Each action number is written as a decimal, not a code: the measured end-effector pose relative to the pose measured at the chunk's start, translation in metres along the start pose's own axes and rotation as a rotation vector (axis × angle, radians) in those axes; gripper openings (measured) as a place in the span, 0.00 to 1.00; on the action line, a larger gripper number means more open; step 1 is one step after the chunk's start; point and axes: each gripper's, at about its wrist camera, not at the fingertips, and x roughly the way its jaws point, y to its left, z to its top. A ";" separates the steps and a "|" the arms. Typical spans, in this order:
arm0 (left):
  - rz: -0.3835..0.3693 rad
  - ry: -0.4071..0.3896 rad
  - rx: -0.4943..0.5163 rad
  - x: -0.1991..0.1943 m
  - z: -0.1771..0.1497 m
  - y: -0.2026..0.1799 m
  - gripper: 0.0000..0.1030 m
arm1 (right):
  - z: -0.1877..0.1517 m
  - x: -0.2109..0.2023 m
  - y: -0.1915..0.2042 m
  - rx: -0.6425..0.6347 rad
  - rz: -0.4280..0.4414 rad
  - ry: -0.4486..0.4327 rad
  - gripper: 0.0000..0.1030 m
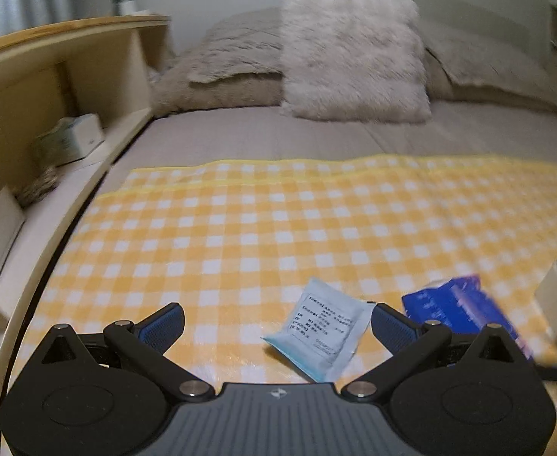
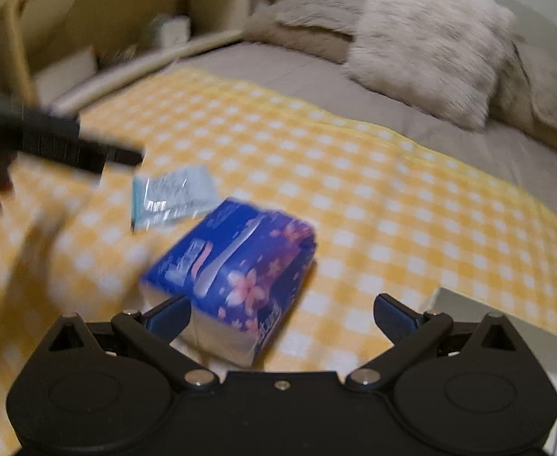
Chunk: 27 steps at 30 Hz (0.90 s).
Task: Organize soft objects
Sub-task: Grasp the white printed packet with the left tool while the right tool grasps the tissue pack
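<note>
A pale blue flat packet (image 1: 322, 332) with printed text lies on the yellow checked cloth (image 1: 278, 235), just ahead of my left gripper (image 1: 277, 323), nearer its right finger. That gripper is open and holds nothing. A blue tissue pack (image 2: 236, 273) with pink flowers lies on the cloth (image 2: 354, 197) between the open fingers of my right gripper (image 2: 282, 315), close to the left finger. The same tissue pack (image 1: 457, 307) shows at the right of the left wrist view. The packet (image 2: 176, 197) lies beyond the tissue pack. The other gripper (image 2: 50, 140) appears blurred at the left.
A furry white cushion (image 1: 350, 53) and beige pillows (image 1: 225, 60) lie at the head of the bed. A wooden shelf unit (image 1: 50, 87) with a box (image 1: 69, 140) runs along the left. A pale box edge (image 2: 499, 326) sits at the right of the cloth.
</note>
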 end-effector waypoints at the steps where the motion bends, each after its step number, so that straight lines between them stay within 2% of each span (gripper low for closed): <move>1: -0.009 0.004 0.022 0.005 0.000 0.002 1.00 | 0.003 -0.003 -0.010 0.062 0.023 -0.015 1.00; 5: -0.055 0.052 0.170 0.028 -0.001 -0.003 1.00 | 0.012 0.003 -0.027 0.253 0.089 -0.037 1.00; 9: -0.091 0.131 0.361 0.052 -0.006 -0.017 1.00 | 0.019 0.024 -0.015 0.311 0.125 -0.007 1.00; 13: -0.153 0.157 0.422 0.066 -0.008 -0.023 1.00 | 0.022 0.048 0.003 0.318 0.114 0.035 1.00; 17: -0.176 0.160 0.452 0.080 -0.008 -0.027 1.00 | 0.019 0.066 0.010 0.341 0.072 0.078 1.00; 19: -0.195 0.148 0.451 0.084 -0.009 -0.025 0.95 | 0.018 0.072 0.007 0.344 0.061 0.092 1.00; 23: -0.246 0.130 0.399 0.089 -0.007 -0.024 0.74 | 0.015 0.075 -0.005 0.389 0.066 0.124 0.97; 24: -0.258 0.125 0.387 0.089 -0.008 -0.025 0.67 | 0.015 0.076 -0.007 0.387 0.063 0.129 0.94; 25: -0.268 0.122 0.378 0.089 -0.009 -0.027 0.64 | 0.014 0.076 -0.008 0.386 0.066 0.130 0.84; 26: -0.276 0.118 0.366 0.088 -0.009 -0.027 0.60 | 0.014 0.076 -0.009 0.384 0.071 0.133 0.79; 27: -0.285 0.117 0.352 0.087 -0.010 -0.028 0.59 | 0.014 0.076 -0.010 0.381 0.071 0.136 0.76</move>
